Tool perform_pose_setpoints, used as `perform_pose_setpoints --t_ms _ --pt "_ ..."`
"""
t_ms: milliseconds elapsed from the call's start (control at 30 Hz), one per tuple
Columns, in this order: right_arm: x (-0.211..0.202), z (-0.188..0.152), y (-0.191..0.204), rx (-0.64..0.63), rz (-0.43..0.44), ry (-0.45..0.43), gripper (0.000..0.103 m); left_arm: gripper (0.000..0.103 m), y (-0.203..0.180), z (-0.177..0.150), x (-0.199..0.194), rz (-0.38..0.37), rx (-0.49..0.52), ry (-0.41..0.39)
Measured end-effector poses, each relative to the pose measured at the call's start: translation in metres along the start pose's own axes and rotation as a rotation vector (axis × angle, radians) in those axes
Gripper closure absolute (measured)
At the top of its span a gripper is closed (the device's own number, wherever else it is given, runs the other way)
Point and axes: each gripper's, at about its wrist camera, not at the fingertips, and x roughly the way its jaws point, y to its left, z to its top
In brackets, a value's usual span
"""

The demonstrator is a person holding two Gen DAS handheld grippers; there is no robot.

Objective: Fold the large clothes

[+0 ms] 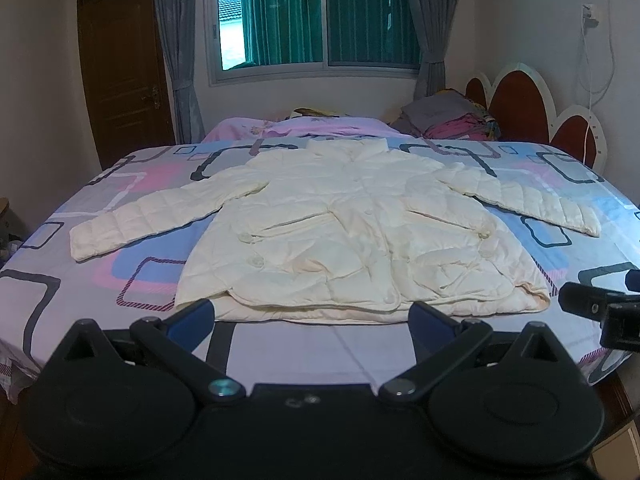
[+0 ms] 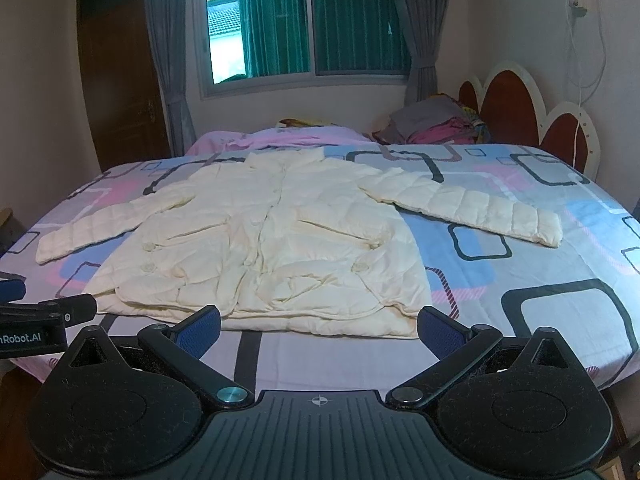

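Cream quilted jacket (image 1: 352,232) lies flat, front up, sleeves spread, on the patterned bed (image 1: 48,280). Left gripper (image 1: 312,316) and right gripper (image 2: 320,324) hover at the bed's near edge, jaws wide, empty.

jacket (image 1: 352,232): cream-white, quilted stitch lines, buttons same cream. bedsheet (image 1: 80,280): pale lilac-grey base with pink and blue blocks, overlaid rounded-square outlines in dark grey and maroon hatching. far quilt (image 1: 304,126): pink with a small print (too blurred to read). clothes pile (image 1: 452,118): grey on top, magenta and yellow below. headboard (image 1: 520,100): red-brown petals, white trim. curtains (image 1: 176,48) grey; green ones behind the window. door (image 1: 124,64) dark brown. gripper pads (image 2: 198,330) blue, bodies black.
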Motion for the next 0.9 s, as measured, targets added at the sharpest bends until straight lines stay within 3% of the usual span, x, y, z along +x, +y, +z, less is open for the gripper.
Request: perform_pose_setpoints --t_ms 900 --pt "-0.0012 0.0017 0.0054 -0.004 0.001 -0.004 0.0 0.0 0.0033 -0.0001 -0.0008 -0.001 -0.004 -0.004"
